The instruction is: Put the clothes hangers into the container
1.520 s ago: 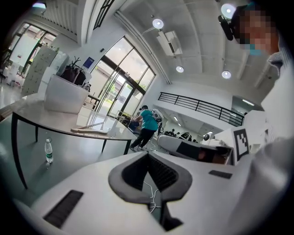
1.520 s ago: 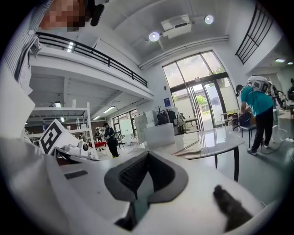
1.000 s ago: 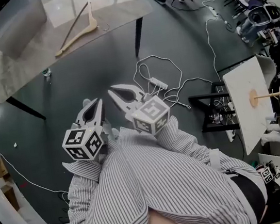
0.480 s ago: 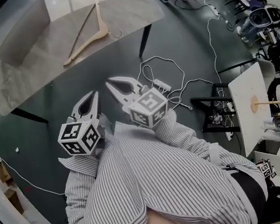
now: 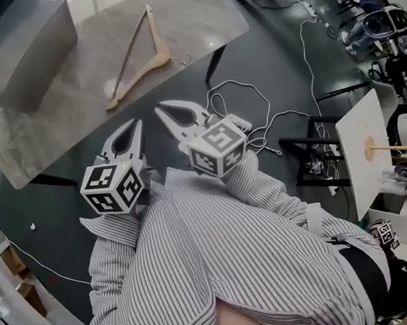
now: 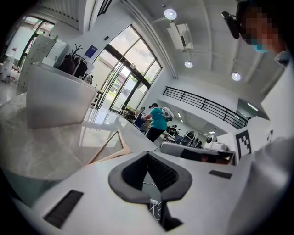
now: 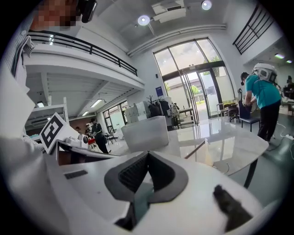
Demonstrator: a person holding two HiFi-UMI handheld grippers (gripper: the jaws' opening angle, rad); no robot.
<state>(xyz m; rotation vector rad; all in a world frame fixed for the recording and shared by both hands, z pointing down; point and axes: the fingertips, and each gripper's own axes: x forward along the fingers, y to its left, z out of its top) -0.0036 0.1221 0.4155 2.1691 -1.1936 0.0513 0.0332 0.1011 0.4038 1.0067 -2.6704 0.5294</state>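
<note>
Wooden hanger [image 5: 139,58]: flat on the table [image 5: 48,136], hook by the near edge.
Container [image 5: 20,49]: far left corner.
Left gripper [image 5: 136,124]: closed, empty.
Right gripper [image 5: 162,112]: closed, empty.
Advice: open wide, come in low, pinch one thin arm.

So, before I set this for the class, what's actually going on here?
A person in a striped shirt holds a gripper in each hand, pointed towards a table just ahead. The left gripper and the right gripper are both shut and empty. One wooden clothes hanger lies flat on the table, apart from a grey container standing near the table's left end. The hanger has not yet been picked up.
</note>
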